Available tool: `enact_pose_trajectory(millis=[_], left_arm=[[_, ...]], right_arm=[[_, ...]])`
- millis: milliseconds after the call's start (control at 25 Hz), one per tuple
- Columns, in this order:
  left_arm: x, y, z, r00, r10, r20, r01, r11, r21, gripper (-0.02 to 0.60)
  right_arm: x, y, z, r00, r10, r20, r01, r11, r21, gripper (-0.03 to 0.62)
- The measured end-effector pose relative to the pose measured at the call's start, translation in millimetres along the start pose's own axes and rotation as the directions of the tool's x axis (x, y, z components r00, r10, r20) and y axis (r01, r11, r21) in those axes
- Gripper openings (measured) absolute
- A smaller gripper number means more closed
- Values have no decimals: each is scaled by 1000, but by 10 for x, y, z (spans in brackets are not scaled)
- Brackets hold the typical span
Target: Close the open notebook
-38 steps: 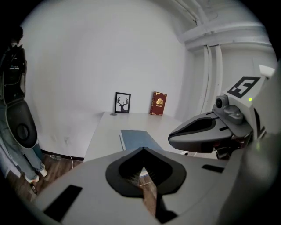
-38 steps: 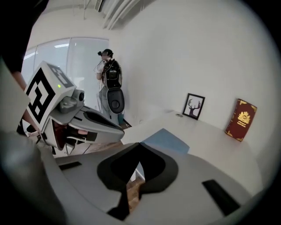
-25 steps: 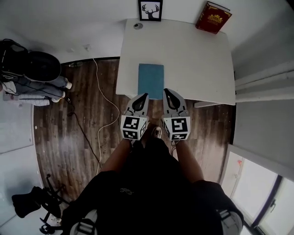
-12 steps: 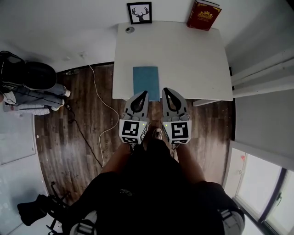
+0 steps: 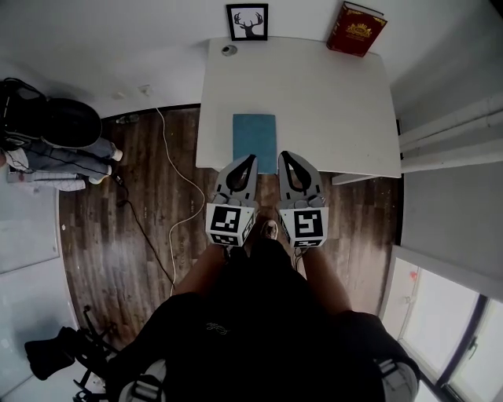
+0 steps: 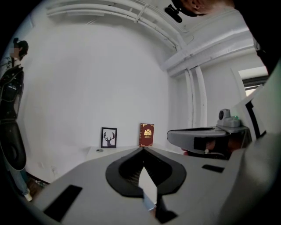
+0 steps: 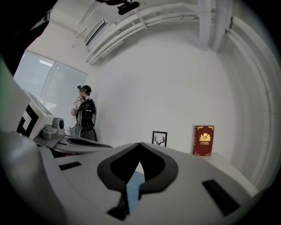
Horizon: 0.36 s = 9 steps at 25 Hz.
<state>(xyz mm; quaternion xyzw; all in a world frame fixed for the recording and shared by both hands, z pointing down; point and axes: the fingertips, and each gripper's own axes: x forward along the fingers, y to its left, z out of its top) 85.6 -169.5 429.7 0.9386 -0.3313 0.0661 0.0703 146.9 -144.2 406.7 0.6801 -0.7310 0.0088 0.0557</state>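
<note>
A teal notebook (image 5: pixel 255 141) lies closed and flat on the white table (image 5: pixel 314 102), at its near edge. My left gripper (image 5: pixel 249 160) and right gripper (image 5: pixel 284 155) hang side by side just short of that edge, above the floor, both pointing at the table. Each has its jaws together with nothing between them. In the left gripper view the left gripper (image 6: pixel 143 149) has its jaws meeting in a point. In the right gripper view the right gripper (image 7: pixel 139 143) is also shut, with the notebook (image 7: pixel 133 184) showing blue below the jaws.
A framed deer picture (image 5: pixel 247 21) and a red book (image 5: pixel 356 29) lean against the wall at the table's back, with a small round object (image 5: pixel 229 50) nearby. A white cable (image 5: pixel 185 196) trails over the wooden floor. Bags (image 5: pixel 55 126) sit at left. A person (image 7: pixel 85 114) stands by the window.
Both grippers have risen a little toward the camera, still shut and side by side. The notebook lies as before.
</note>
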Motion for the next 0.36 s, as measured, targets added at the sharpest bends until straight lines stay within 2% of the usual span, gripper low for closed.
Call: enact_pose_trajectory(millis=[360], left_arm=[[-43,53,-40,1000,5,-7,-5,1000,-30,2]], right_arm=[[17,73,40,1000,9,-3,-9,1000,-3,21]])
